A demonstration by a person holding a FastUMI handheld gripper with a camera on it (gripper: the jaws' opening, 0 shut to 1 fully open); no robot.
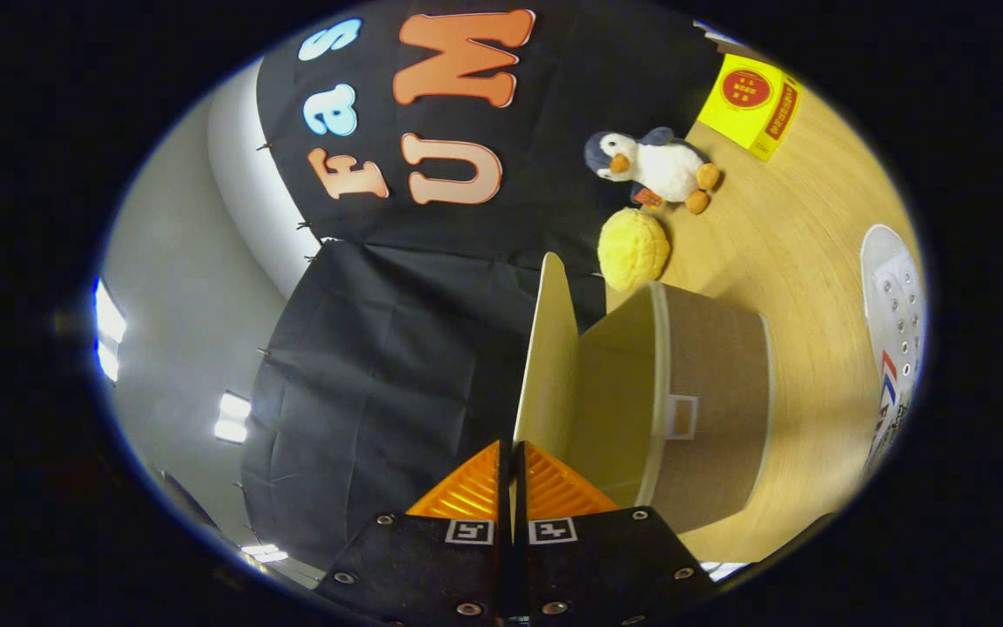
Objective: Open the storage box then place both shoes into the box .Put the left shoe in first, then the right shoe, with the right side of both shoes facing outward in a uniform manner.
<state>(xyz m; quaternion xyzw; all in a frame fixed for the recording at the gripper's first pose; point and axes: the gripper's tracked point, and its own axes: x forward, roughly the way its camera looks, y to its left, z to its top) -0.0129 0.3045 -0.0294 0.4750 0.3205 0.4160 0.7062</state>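
We have the tongs (511,453) clenched on the edge of the storage box's lid (545,357), both fingers pressing its thin panel just ahead of us, and the whole view is rolled over, so the worktop (780,235) stands up on the right. The storage box (710,392) sits on it with its mouth already uncovered and nothing visible inside. One white shoe (893,331) lies well apart from the box on its far right; the second shoe we cannot place.

Our grip looks shallow, on the rim of the lid alone. If we swing on too quickly the panel could slip free and fall shut, or the light box could drag or tip along with it. The yellow plush ball (632,248) lies just beside the box, the toy penguin (654,165) and the yellow carton (750,103) beyond; a sliding box would knock the ball first.
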